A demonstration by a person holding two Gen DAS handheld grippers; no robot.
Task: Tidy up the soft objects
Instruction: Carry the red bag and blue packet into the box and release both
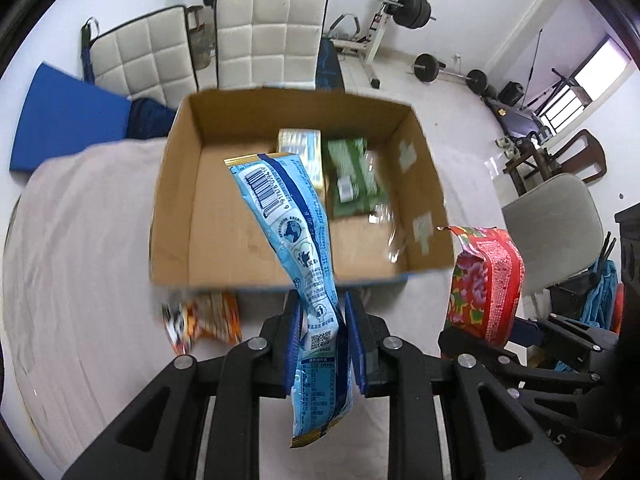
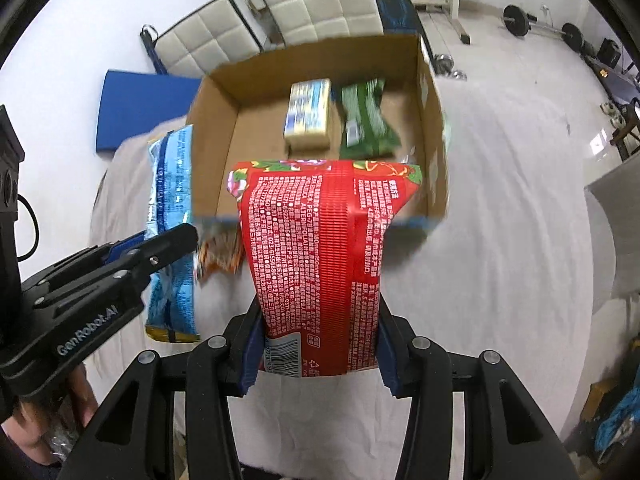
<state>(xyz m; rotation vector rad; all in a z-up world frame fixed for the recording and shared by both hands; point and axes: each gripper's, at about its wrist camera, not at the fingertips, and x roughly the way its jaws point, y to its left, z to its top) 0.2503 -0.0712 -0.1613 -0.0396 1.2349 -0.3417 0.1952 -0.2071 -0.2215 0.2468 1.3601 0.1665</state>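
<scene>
Left gripper [image 1: 323,344] is clamped on a blue packet [image 1: 294,236], raised above the near edge of the cardboard box [image 1: 180,184]. Right gripper [image 2: 318,354] is clamped on a red packet [image 2: 316,256], also at the box's near edge. Inside lie a yellow pack [image 2: 308,114] and a green pack [image 2: 366,120].

One cardboard box [image 2: 434,128], five soft packets: blue [image 1: 288,216], red [image 2: 316,248], green [image 2: 366,120], yellow [image 2: 308,114], orange [image 1: 208,320]

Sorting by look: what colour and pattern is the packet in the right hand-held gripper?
The packet is red with a floral print, clearest in the right wrist view.
</scene>
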